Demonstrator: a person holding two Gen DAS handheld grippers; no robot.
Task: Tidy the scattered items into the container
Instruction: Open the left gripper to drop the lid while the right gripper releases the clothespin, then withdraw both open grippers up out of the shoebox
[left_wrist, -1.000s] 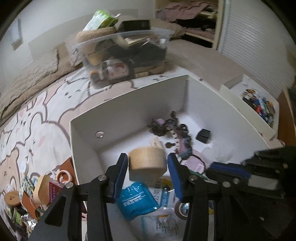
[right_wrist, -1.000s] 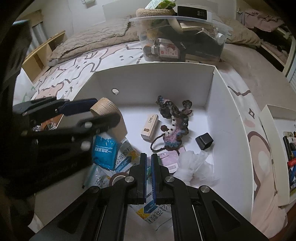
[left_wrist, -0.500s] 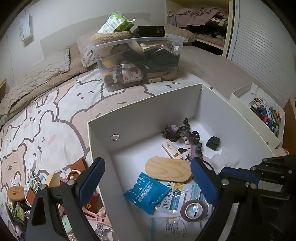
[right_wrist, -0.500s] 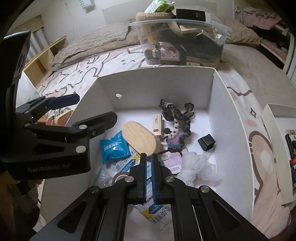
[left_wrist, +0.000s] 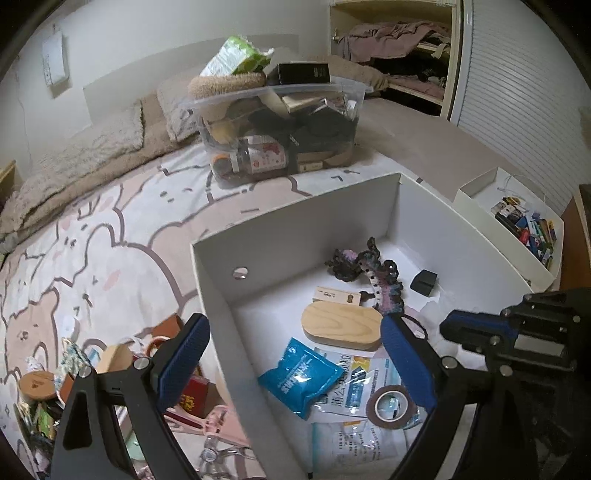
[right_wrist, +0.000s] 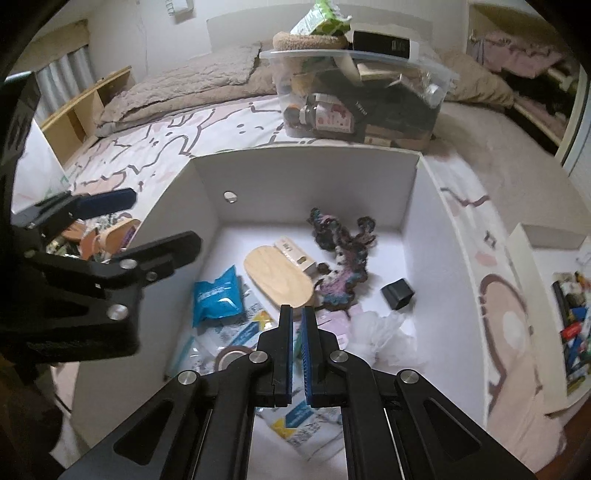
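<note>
- With its jaws spread wide and nothing between them, the left gripper (left_wrist: 293, 352) straddles the near-left wall of the white box (left_wrist: 258, 236), one finger outside over the bed, the other inside over the box floor.
- Remaining loose items (left_wrist: 110, 363) lie in a heap on the bed (left_wrist: 110, 236) just outside that left wall, down and to the left of the left gripper; among them a small wooden piece (left_wrist: 37, 384), a red packet (left_wrist: 195, 395) and a pale pink object (left_wrist: 218, 424), all crowded together.
- Inside the box rest the oval wooden block (left_wrist: 341, 328), the blue pouch (left_wrist: 299, 376), a tape roll (left_wrist: 391, 404) and a crocheted strip (left_wrist: 380, 280).
- By contrast, the right gripper (right_wrist: 297, 328) hangs over the near middle of the box with its fingers nearly together, a thin gap showing and nothing held.
- Judging by position, the left gripper is plainly the nearer one to the heap: the pile sits on its side of the wall, while the right gripper would have to cross the whole box.
- Likely the next pick calls for swinging the left gripper outward and down over the wall; which piece suits best is hard to tell, since the heap is tangled and partly hidden behind the finger.
</note>
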